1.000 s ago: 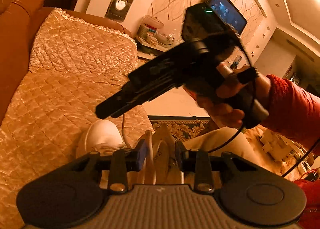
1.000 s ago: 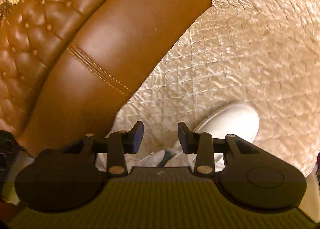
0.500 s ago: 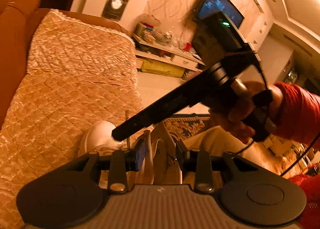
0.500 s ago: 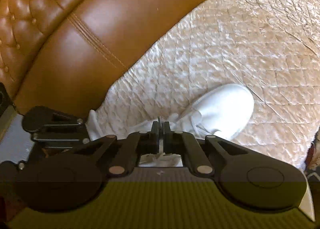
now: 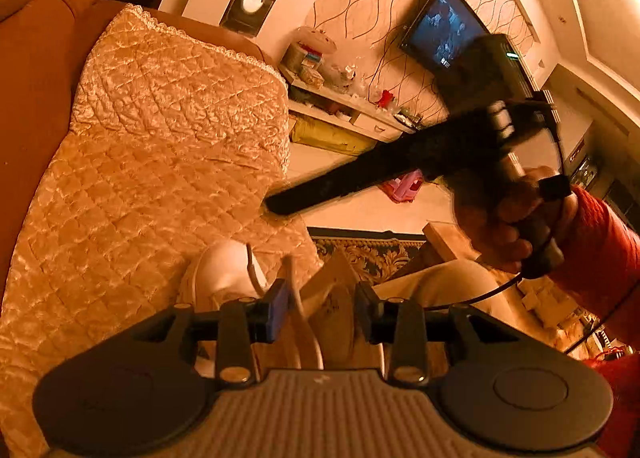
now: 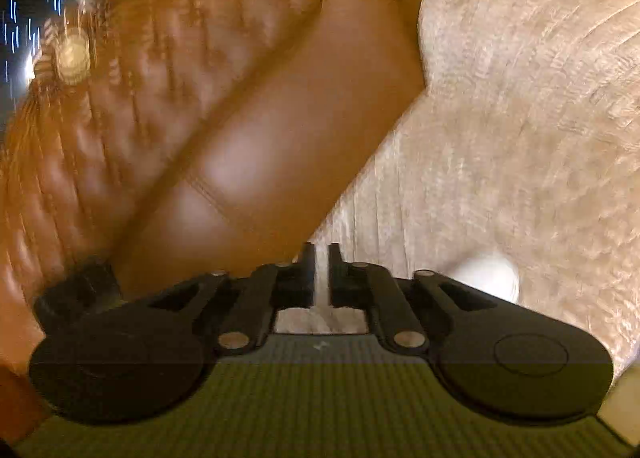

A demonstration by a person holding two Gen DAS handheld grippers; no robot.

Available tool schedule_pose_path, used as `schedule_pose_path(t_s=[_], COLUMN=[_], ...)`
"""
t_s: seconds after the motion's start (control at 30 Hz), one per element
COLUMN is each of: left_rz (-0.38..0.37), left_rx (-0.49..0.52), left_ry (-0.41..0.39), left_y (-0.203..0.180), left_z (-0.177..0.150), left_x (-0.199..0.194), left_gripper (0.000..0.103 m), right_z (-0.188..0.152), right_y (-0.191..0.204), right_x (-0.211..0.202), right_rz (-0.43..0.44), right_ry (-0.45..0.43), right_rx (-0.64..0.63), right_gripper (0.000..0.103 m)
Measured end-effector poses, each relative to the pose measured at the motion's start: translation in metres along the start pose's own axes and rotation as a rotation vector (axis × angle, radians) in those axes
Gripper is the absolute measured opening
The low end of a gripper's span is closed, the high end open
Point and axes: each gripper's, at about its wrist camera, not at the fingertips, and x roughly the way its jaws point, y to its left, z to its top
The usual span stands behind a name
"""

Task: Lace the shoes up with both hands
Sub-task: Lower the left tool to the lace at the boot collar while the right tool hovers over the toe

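Note:
A white shoe rests on the quilted sofa cover, toe pointing away; in the right wrist view only its toe shows. My left gripper hovers over the shoe's opening with its jaws apart. The tongue and one white lace lie between them, the lace close beside the blue left pad. A second lace stands up from the shoe, its top short of the right gripper's black fingers. My right gripper is blurred and its jaws are opening. A pale strip shows in the narrow gap, lace or cover I cannot tell.
The brown leather sofa back rises behind the quilted cover. A hand in a red sleeve holds the right gripper, a cable hanging from it. A trouser leg lies to the right. A cluttered shelf and a television stand against the far wall.
The right gripper came down to the shoe and shut on the lace, then rose again, jaws now a little apart. The left gripper has stayed over the shoe.

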Motion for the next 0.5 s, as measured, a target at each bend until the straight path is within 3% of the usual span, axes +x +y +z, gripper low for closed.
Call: schedule_pose_path(t_s=[0.03,0.1,0.27,0.37,0.5], left_rz=[0.005,0.009,-0.009,-0.026,-0.044], left_rx=[-0.002,-0.005,0.018,0.053,0.037], left_ry=[0.0,-0.005,0.0,0.015,0.023], left_y=[-0.001,-0.002,-0.01,-0.018,-0.016], left_z=[-0.002,-0.004,-0.007,-0.008,-0.008], left_x=[-0.001,-0.001,0.005,0.01,0.016], left_gripper=[0.041,0.041,0.045,0.048,0.052], right_z=[0.0,0.0,-0.002,-0.008,-0.017], right_y=[0.003,0.008,0.017,0.017,-0.002], right_x=[0.014,0.036,0.058,0.063,0.062], right_rz=[-0.006,-0.017,-0.068,-0.111,-0.108], right_ry=[0.064,0.171,0.28,0.347,0.356], right_rx=[-0.024,-0.07,-0.152,-0.189,-0.089], right_gripper=[0.025,0.028,0.028,0.008,0.006])
